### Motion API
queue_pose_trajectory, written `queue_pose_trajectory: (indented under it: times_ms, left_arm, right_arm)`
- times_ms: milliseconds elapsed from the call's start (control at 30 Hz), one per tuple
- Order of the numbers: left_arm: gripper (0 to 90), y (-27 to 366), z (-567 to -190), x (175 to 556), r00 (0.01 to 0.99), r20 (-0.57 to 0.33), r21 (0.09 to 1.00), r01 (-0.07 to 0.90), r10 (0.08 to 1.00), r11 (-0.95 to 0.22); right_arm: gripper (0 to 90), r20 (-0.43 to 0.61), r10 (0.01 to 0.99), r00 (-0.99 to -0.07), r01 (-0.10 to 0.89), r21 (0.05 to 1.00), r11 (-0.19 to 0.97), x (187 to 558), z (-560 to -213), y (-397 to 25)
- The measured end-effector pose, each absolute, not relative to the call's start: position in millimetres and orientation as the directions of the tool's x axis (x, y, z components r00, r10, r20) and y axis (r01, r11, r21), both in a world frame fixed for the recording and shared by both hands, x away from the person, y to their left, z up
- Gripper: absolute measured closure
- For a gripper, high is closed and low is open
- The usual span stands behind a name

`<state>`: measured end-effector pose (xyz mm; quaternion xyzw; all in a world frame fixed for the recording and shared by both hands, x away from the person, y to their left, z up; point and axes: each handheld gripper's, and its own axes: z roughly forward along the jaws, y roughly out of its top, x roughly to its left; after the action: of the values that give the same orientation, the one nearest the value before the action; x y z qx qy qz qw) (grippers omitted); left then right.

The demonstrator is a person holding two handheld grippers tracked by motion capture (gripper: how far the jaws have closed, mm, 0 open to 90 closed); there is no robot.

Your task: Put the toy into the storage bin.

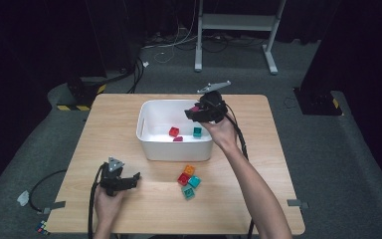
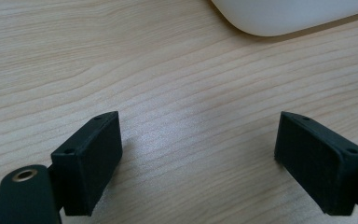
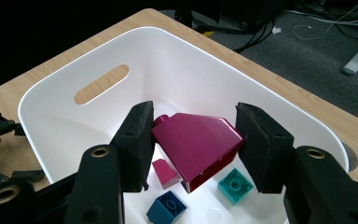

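Note:
My right gripper (image 1: pixel 195 111) hovers over the white bin (image 1: pixel 151 149), shut on a large magenta block (image 1: pixel 195 107). In the right gripper view the magenta block (image 3: pixel 196 142) sits tilted between the two jaws of the right gripper (image 3: pixel 193 140), above the bin's inside. Below it lie a small magenta block (image 3: pixel 164 172), a blue block (image 3: pixel 166 207) and a teal block (image 3: pixel 234 185). My left gripper (image 1: pixel 133 180) rests low at the table's front left, open; the left gripper (image 2: pixel 205 158) has bare wood between its jaws.
Several loose blocks lie in front of the bin: orange (image 1: pixel 189 170), red (image 1: pixel 183 179), cyan (image 1: pixel 194 181) and green (image 1: pixel 188 192). The bin's rounded corner (image 2: pixel 279 18) lies ahead of the left gripper. Cables trail off the table's front left.

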<state>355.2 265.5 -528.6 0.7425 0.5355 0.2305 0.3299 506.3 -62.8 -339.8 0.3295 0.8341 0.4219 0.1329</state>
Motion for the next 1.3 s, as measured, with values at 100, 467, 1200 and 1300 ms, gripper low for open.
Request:
queue_pose_trajectory:
  times_ms: [100, 467, 1200, 1300]
  left_arm:
    - [14.9, 265, -529, 355, 0.320, -0.012, 0.737, 0.643, 0.947, -0.208]
    - [15.0, 265, -529, 355, 0.320, -0.010, 0.736, 0.643, 0.947, -0.209]
    - [15.0, 266, -529, 355, 0.321, -0.009, 0.736, 0.643, 0.947, -0.211]
    - [15.0, 266, -529, 355, 0.322, -0.009, 0.736, 0.644, 0.947, -0.212]
  right_arm:
    - [47.4, 0.055, 0.656, -0.753, 0.439, 0.785, 0.438, 507, -342, -62]
    - [44.7, 0.060, 0.655, -0.753, 0.435, 0.793, 0.427, 503, -345, -65]
    - [44.6, 0.064, 0.643, -0.763, 0.388, 0.842, 0.376, 468, -341, -103]
    - [44.6, 0.060, 0.637, -0.769, 0.376, 0.848, 0.374, 461, -341, -106]
